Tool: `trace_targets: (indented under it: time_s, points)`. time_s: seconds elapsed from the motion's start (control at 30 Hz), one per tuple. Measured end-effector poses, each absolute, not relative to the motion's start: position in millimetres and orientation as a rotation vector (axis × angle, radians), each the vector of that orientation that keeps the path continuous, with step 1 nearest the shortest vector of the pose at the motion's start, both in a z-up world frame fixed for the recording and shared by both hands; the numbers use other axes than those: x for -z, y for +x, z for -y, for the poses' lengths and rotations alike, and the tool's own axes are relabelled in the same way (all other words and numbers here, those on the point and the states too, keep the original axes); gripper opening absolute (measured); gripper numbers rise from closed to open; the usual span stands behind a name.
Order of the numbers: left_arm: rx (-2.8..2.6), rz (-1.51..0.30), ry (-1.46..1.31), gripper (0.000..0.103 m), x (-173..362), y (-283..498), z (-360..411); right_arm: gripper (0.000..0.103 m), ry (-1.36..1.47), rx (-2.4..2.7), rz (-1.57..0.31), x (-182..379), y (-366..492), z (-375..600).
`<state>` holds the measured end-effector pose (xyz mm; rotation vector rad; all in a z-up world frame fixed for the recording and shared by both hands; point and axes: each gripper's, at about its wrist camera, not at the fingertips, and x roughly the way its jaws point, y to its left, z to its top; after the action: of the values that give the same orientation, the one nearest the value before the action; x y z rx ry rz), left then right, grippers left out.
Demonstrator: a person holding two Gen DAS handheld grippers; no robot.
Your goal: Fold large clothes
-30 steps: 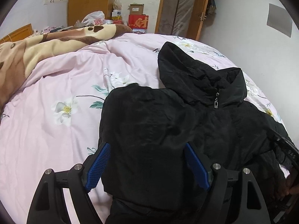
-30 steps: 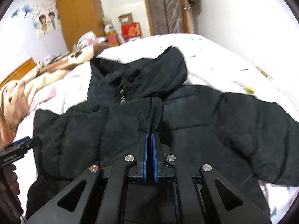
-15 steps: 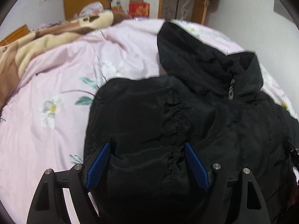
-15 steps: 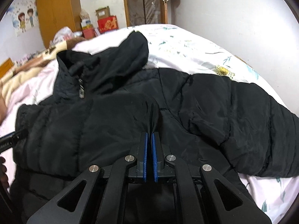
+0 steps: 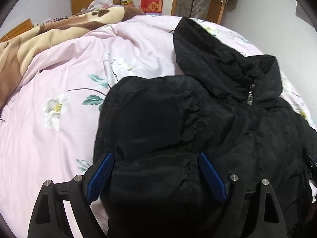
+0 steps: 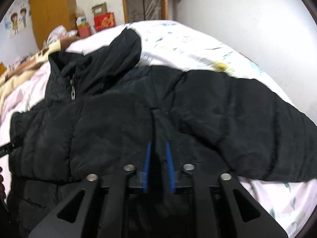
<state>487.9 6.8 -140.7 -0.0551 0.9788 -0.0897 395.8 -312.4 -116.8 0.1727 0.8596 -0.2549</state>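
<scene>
Black padded hooded jacket (image 5: 227,130) lies on the pink flowered bed (image 5: 59,138), its sleeve folded inward; the left tool (image 5: 156,170) is opening wide above it, the right tool (image 6: 158,158) is opening around a fabric ridge, so both should lift away straight without dragging the fold.

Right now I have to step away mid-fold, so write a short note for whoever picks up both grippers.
Left gripper: jaws opening wide, straddling the folded-in sleeve, not pinching it.
Right gripper: jaws opening, a fold of black jacket between the pads.
Jacket lies on the pink floral bedspread, zipped, hood up top.
Done: one sleeve folded across the front.
Left: the outstretched sleeve, then the body.
</scene>
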Motion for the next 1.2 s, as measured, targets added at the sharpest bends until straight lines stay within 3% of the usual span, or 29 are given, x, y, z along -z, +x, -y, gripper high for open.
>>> trace_targets:
  time_s: [0.1, 0.23, 0.4, 0.5, 0.67, 0.77, 1.2]
  points:
    - [0.087, -0.963, -0.081, 0.088, 125, 471, -12, 0.026, 0.183, 0.271, -0.836, 102, 378, 321]
    - [0.114, -0.921, -0.107, 0.088, 101, 437, -10, 0.051, 0.230, 0.275, -0.800, 79, 337, 343]
    - [0.164, -0.871, -0.113, 0.089, 76, 384, 5, 0.056, 0.316, 0.364, -0.764, 62, 277, 395]
    - [0.179, -0.865, -0.111, 0.090, 72, 363, 15, 0.067, 0.359, 0.463, -0.748, 58, 236, 437]
    - [0.196, -0.892, -0.075, 0.090, 74, 337, 47, 0.070, 0.432, 0.594, -0.733, 61, 192, 496]
    - [0.229, -0.912, -0.064, 0.090, 76, 330, 69, 0.077, 0.457, 0.663, -0.723, 63, 174, 530]
    - [0.321, -0.944, 0.032, 0.090, 95, 322, 145, 0.078, 0.604, 0.717, -0.714, 93, 160, 606]
